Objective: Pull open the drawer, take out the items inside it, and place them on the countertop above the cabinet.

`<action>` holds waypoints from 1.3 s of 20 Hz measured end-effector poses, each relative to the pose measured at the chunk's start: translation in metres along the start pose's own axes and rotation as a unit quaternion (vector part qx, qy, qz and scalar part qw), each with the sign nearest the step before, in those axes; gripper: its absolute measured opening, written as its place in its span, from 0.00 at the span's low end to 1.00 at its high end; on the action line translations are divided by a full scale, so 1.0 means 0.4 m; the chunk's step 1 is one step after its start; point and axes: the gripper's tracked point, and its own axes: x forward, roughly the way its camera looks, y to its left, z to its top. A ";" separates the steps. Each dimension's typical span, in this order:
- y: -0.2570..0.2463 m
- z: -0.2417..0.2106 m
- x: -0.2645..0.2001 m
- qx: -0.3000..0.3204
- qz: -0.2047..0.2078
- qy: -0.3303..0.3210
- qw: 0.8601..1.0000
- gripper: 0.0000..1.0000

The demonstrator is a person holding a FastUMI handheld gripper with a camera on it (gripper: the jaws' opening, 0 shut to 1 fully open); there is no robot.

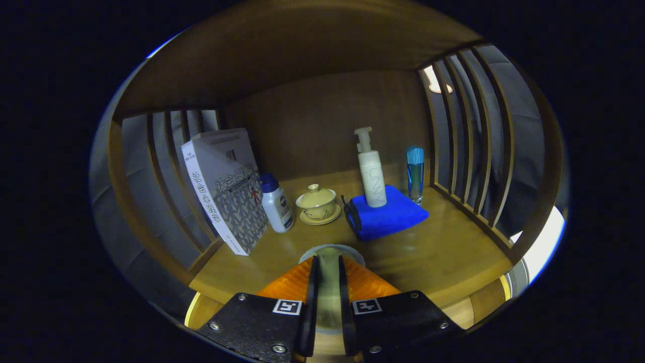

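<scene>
Wooden countertop (pixel 443 252) under gripper (pixel 328 262), fingers pinching thin round disc (pixel 328 282); blue cloth (pixel 388 214) beyond.

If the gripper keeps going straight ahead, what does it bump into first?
Probably the lidded teacup on its saucer, just left of the blue cloth. The gripper seems to hold a flat pale thing; depth is unclear.

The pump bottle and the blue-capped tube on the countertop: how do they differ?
The pump bottle is white, opaque and wider, with a pump head; the slim tube is clear blue with a flat cap. The pump bottle stands on the blue cloth; the tube stands on the bare wood countertop beside it. Both are upright, well beyond the tool, whose fingers hold a pale round item between them.
</scene>
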 end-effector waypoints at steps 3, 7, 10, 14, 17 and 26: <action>-0.012 0.014 0.039 0.002 -0.013 -0.005 1.000 0.23; -0.023 0.011 0.076 -0.006 -0.030 -0.001 1.000 0.29; -0.029 0.029 0.071 -0.021 -0.039 -0.022 0.999 0.41; -0.033 0.048 0.028 -0.045 -0.060 -0.051 0.996 0.93; -0.028 0.058 -0.034 -0.051 -0.065 -0.086 0.993 0.94; 0.001 0.024 -0.257 -0.061 -0.039 -0.162 0.984 0.94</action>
